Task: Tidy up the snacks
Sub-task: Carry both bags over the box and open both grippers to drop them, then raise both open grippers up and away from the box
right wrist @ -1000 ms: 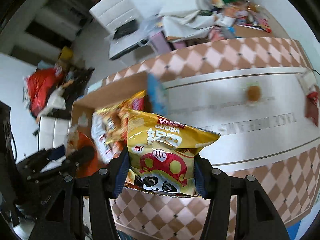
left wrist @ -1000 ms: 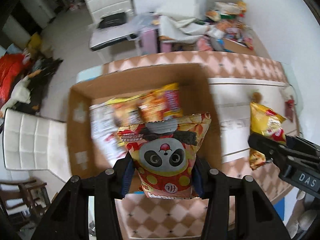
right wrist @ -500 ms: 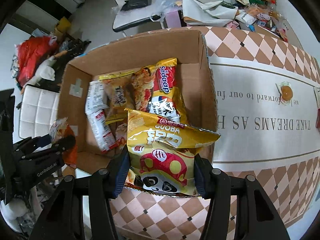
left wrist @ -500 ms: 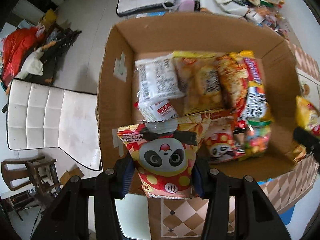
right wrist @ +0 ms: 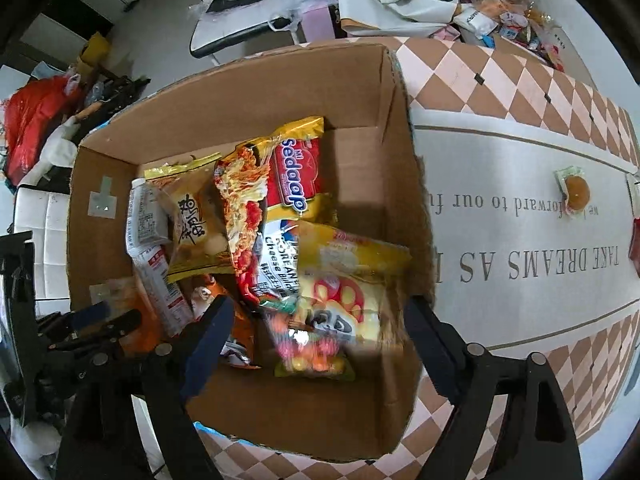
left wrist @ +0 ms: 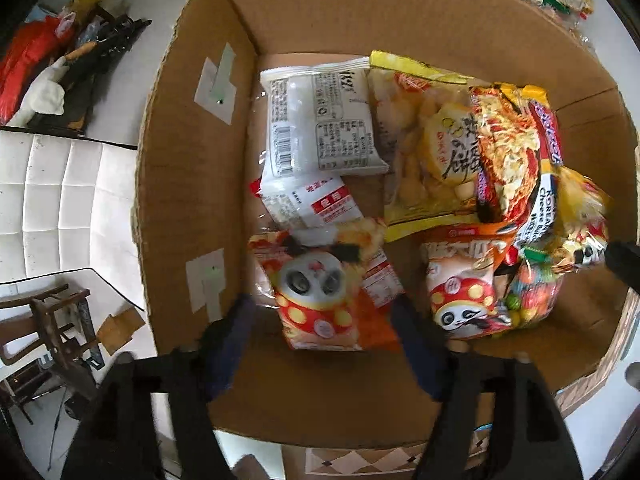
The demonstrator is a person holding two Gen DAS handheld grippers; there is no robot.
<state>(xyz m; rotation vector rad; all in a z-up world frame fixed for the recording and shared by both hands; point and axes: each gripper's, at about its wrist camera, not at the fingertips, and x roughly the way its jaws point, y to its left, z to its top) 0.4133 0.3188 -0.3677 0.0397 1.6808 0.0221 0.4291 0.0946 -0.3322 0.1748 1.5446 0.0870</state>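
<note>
An open cardboard box [left wrist: 192, 184] [right wrist: 360, 92] holds several snack packs. My left gripper [left wrist: 324, 336] is open above the box's near side; a blurred red-orange panda bag [left wrist: 320, 292] lies free between and beyond its fingers, inside the box. My right gripper [right wrist: 320, 332] is open over the box's right side; a blurred yellow panda bag [right wrist: 344, 288] sits free in the box on the other packs. A Sedaap noodle pack [right wrist: 296, 176] and a white pack [left wrist: 320, 120] lie deeper in the box.
The box stands on a checkered table [right wrist: 500, 80] with a printed runner. A small wrapped orange snack [right wrist: 576, 194] lies on the runner to the right. A white chair [left wrist: 60, 200] stands left of the box. Clutter fills the table's far end [right wrist: 500, 4].
Both grippers opened and let go of their panda bags, which dropped into the box. Both grippers moved in closer over the box.
</note>
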